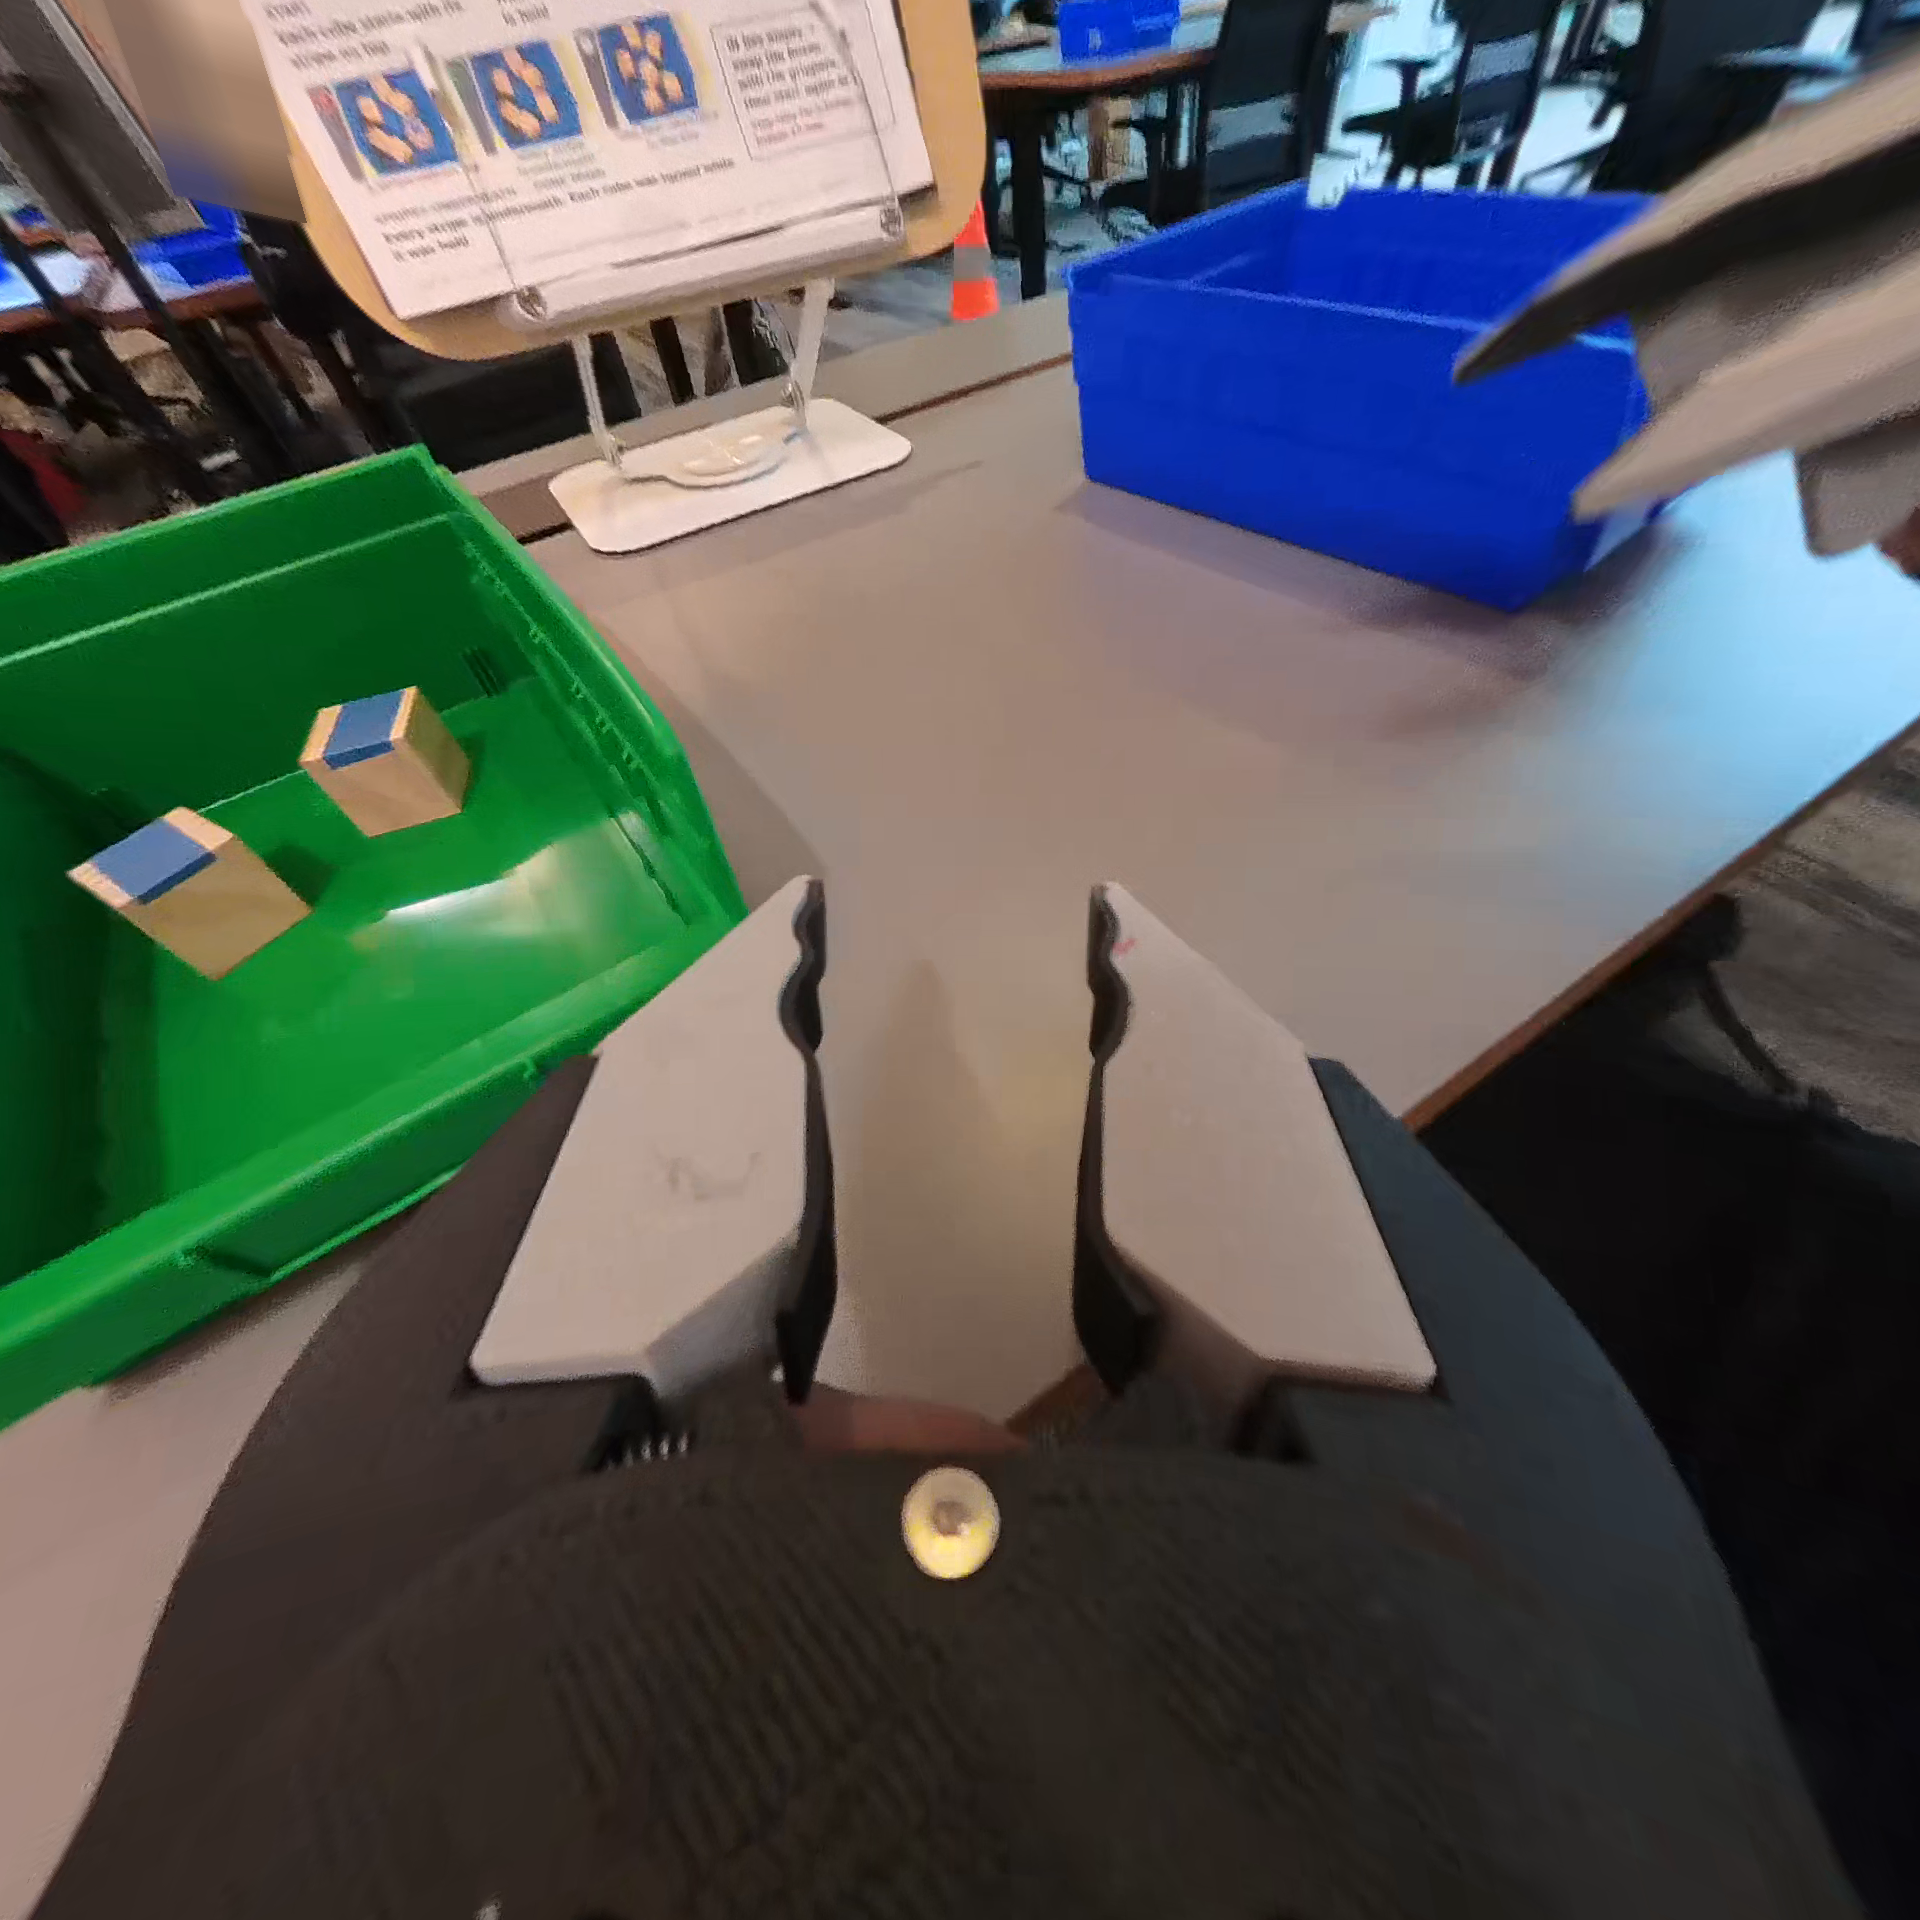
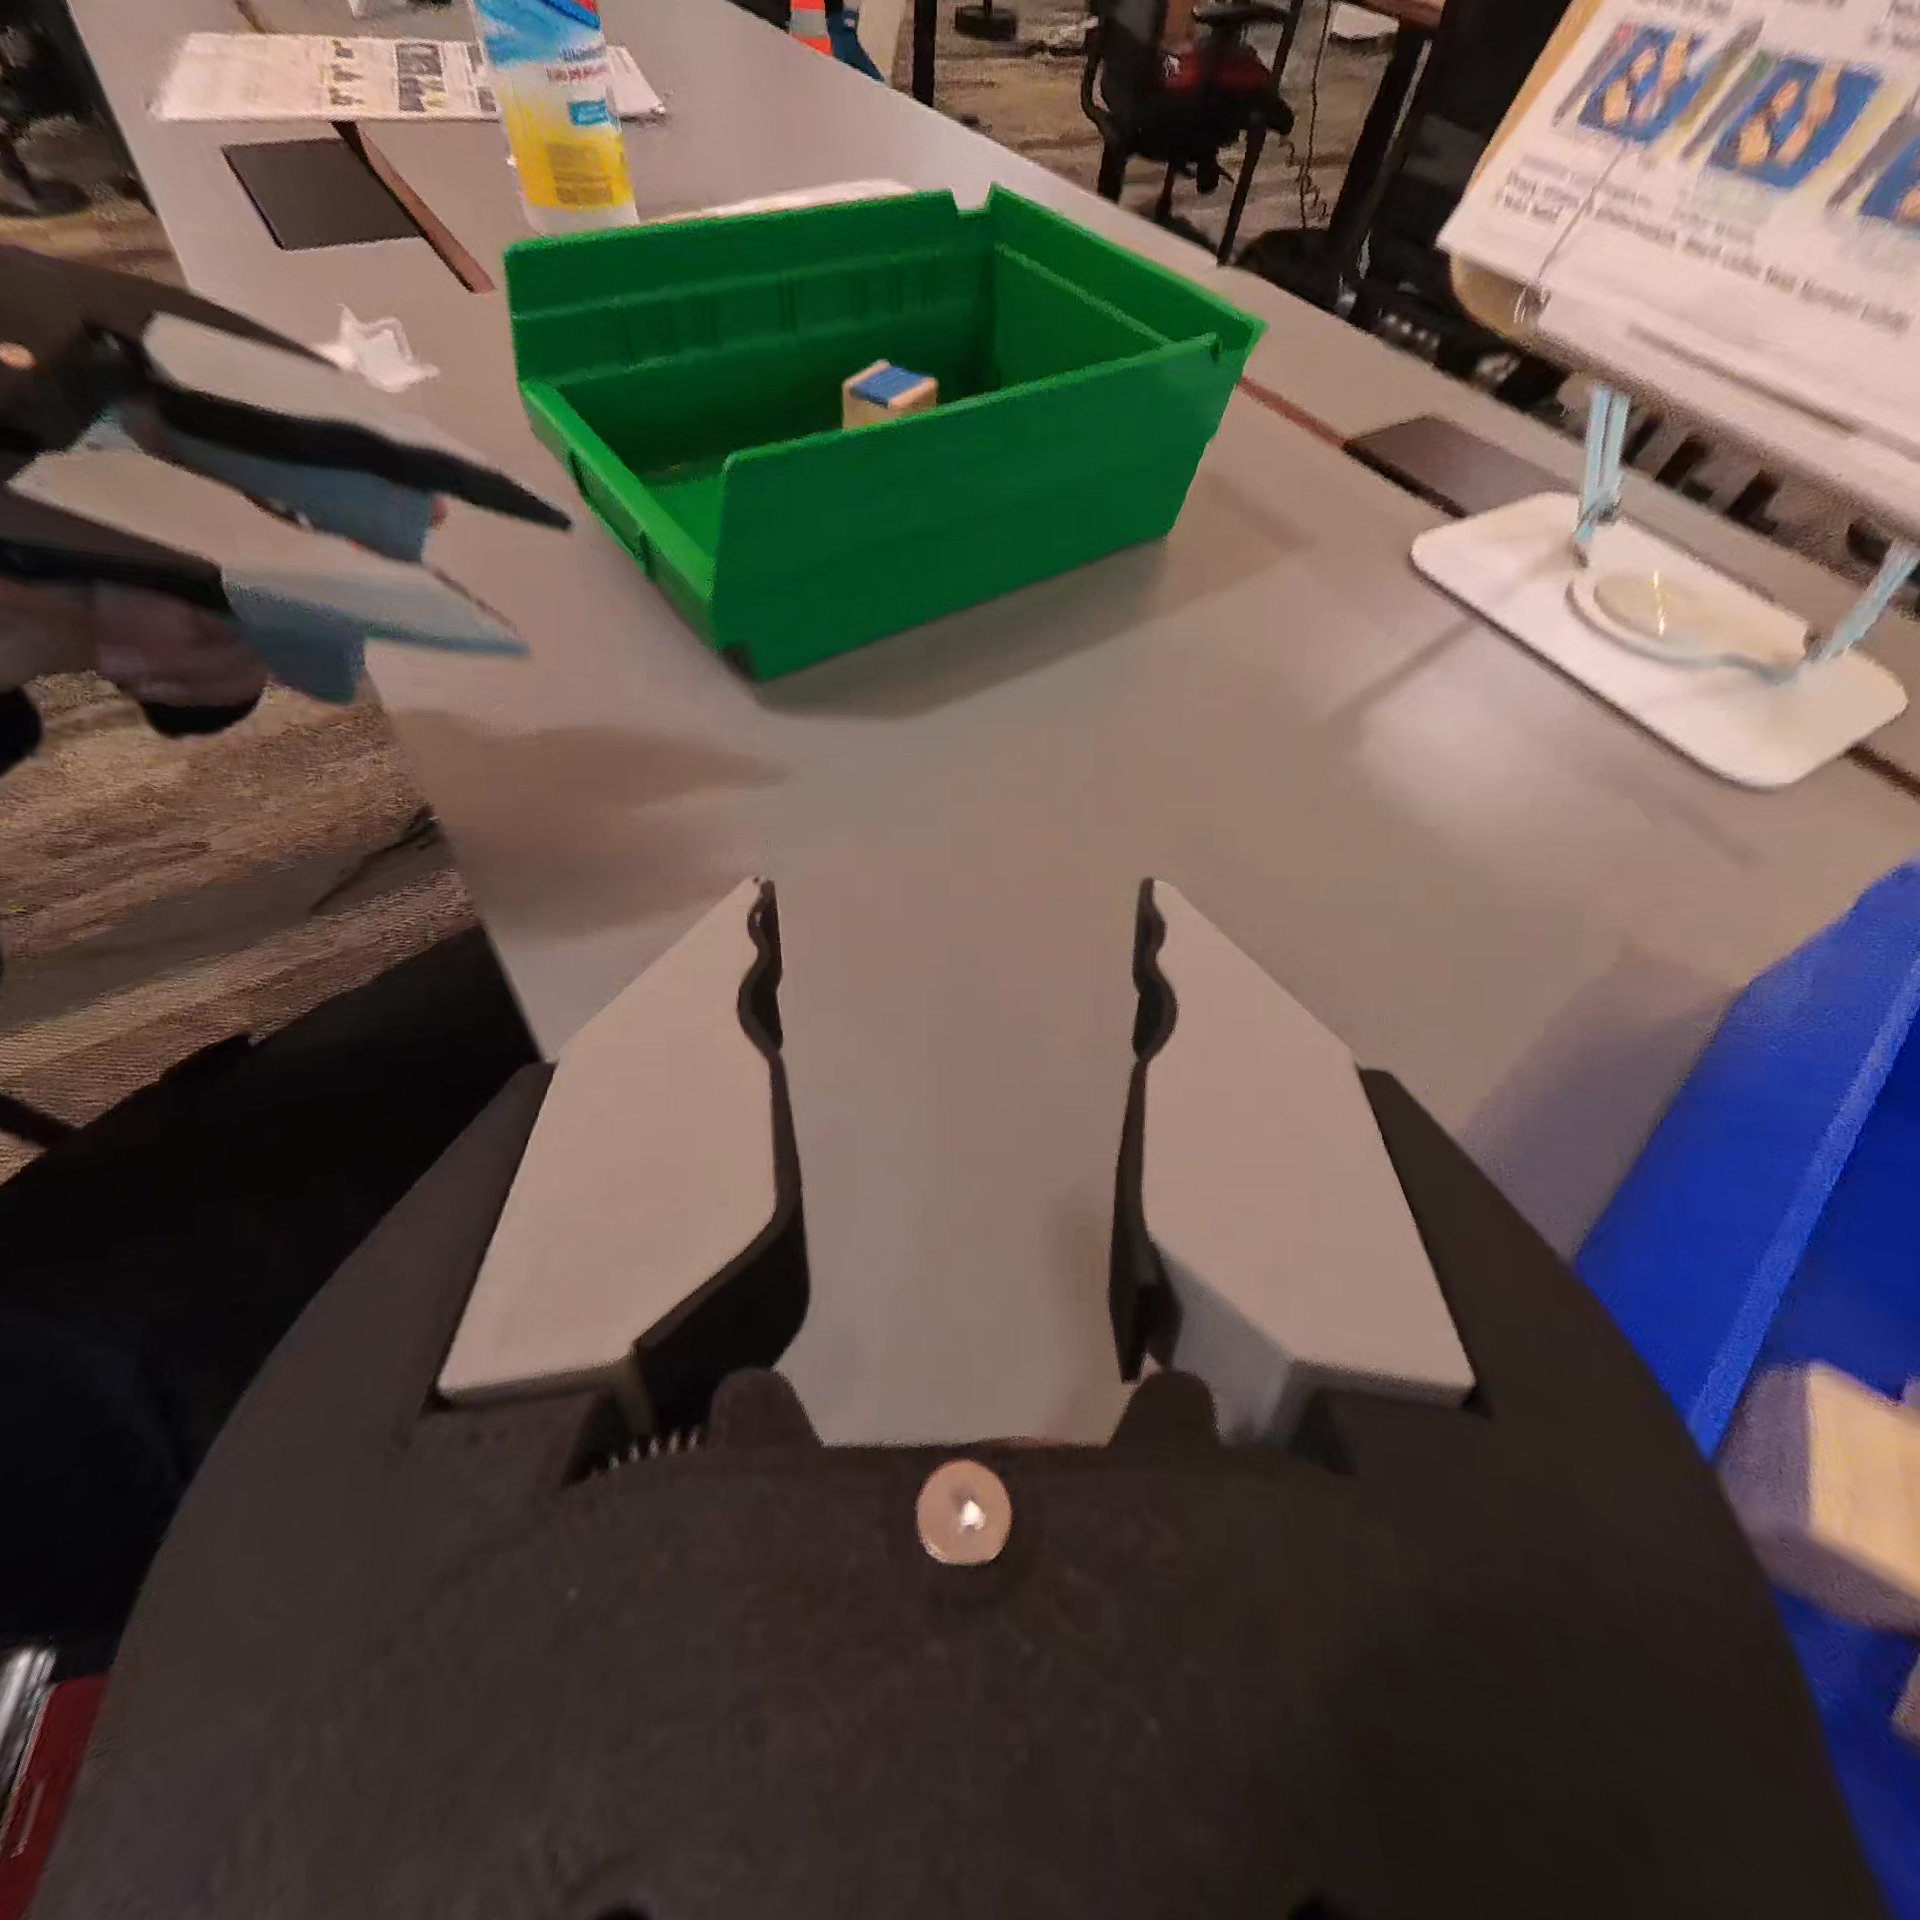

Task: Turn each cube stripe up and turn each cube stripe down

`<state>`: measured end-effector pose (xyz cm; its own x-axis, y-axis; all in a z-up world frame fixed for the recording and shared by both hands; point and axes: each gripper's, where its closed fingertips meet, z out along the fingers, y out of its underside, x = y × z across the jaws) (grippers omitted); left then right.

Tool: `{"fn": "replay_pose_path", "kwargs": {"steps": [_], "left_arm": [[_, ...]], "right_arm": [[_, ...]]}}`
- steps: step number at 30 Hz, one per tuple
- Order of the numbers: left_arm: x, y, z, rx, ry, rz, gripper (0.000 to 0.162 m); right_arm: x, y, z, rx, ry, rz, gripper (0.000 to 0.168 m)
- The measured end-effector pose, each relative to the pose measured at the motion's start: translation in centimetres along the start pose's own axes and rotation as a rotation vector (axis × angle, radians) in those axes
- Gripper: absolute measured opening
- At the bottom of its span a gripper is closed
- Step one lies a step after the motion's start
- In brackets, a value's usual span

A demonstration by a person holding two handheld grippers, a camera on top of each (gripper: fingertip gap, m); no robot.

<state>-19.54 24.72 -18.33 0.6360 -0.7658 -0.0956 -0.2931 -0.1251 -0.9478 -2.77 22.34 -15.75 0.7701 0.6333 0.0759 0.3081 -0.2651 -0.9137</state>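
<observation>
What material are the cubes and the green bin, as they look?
The cubes seem to be pale wood, matte, with a blue stripe on top, perhaps tape or paint. The green bin looks like moulded plastic, glossy: light reflects on its floor, and its walls have ribs.

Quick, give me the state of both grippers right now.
Left gripper: open, holding nothing, over the table beside the green bin.
Right gripper: open, holding nothing, over bare table.
</observation>
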Motion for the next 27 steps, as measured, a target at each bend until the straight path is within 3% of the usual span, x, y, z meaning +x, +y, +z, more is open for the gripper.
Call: {"fn": "replay_pose_path", "kwargs": {"steps": [3, 9, 13, 17, 21, 22, 27], "left_arm": [[1.1, 0.1, -2.7, 0.024, -0.001, -0.023, 0.048], [5.4, 3.4, -7.7, 0.005, -0.032, -0.123, 0.044], [7.7, 3.4, -10.2, 0.006, -0.082, -0.109, 0.047], [9.9, 5.0, -12.4, 0.002, -0.117, -0.114, 0.048], [12.4, 10.1, -15.1, -0.002, -0.179, -0.18, 0.051], [13.2, 12.2, -16.1, -0.02, -0.193, -0.195, 0.054], [14.7, 21.9, -21.7, -0.196, -0.285, -0.147, 0.062]], "right_arm": [[-2.8, 3.3, -2.1, -0.016, -0.035, 0.055, 0.067], [-10.2, 10.6, -5.7, -0.076, -0.101, 0.073, 0.077], [-14.0, 17.9, -6.2, -0.214, -0.151, 0.028, 0.081], [-15.6, 22.5, -5.9, -0.232, -0.16, -0.031, 0.079], [-15.7, 25.9, -4.2, -0.179, -0.169, -0.052, 0.076], [-15.4, 27.6, -3.1, -0.186, -0.166, -0.067, 0.085], [-12.7, 42.1, 3.9, -0.517, -0.202, -0.157, 0.078]]}}
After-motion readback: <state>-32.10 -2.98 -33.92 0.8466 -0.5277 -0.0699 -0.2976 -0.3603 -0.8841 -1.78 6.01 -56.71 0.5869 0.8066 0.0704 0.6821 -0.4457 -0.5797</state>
